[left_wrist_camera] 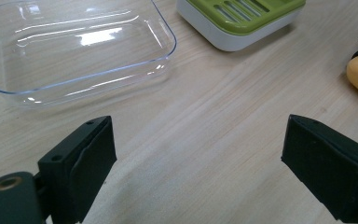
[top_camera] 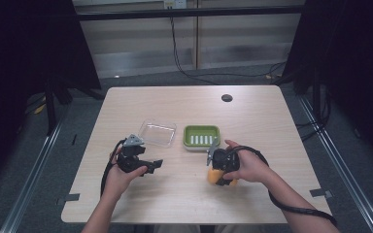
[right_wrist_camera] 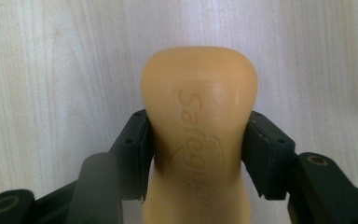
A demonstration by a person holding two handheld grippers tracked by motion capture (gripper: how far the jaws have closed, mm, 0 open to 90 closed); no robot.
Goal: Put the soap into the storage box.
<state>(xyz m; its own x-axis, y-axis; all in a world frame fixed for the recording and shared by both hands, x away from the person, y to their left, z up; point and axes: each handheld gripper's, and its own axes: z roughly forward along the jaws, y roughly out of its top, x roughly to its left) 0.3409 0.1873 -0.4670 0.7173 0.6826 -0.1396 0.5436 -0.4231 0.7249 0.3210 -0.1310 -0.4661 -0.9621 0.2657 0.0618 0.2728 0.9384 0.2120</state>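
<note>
Near the front edge of the table, on the person's side of the green soap dish, the right gripper had its jaws clenched on a yellow bar of soap, both pads pressed into the bar's narrowed waist. The soap sat low over the wood just in front of the dish and slightly to its right in the high view; whether it rested on the table or hung just clear of it could not be told. To the left of the dish and a little nearer the person, the left gripper was held with its jaws spread wide and nothing between them, only bare wood under the gap. Just beside the dish on its left lay the clear plastic lid, hollow side up, empty. The dish itself stood open, its slotted green insert bare.

Judged from this, the step in hand was the pick-up: the grip on the soap looked made, and the carry was not yet done. The next move probably called for a short lift, then a forward reach to the dish, lowering the bar flat onto the slotted insert before letting go. The lid likely waited for the left gripper.
</note>
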